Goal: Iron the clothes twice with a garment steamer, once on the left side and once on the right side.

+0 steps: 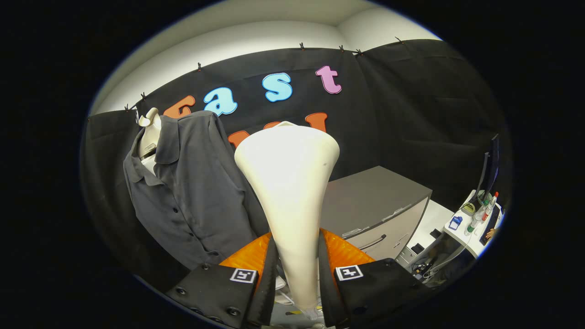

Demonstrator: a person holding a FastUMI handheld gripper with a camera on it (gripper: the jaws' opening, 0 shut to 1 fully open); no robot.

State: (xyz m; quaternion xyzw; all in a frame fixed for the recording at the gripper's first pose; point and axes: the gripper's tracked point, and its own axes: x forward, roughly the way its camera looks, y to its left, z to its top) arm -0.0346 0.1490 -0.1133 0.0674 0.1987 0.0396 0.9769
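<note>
Gripper (297, 274) clamped on cream-white cone-shaped plastic garment steamer (288, 183), both fingers pressing its narrow handle; wide head flares up and away beyond the fingertips. Dark grey short-sleeved button-up shirt (192, 192) hangs on a cream mannequin torso (150, 132), just left of steamer w/ no visible contact. Grey drawer cabinet (379, 205) right of steamer, behind it. White side table w/ bottles (477, 228) further right.

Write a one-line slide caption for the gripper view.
Gripper shut on garment steamer, dark shirt on mannequin beyond.
</note>
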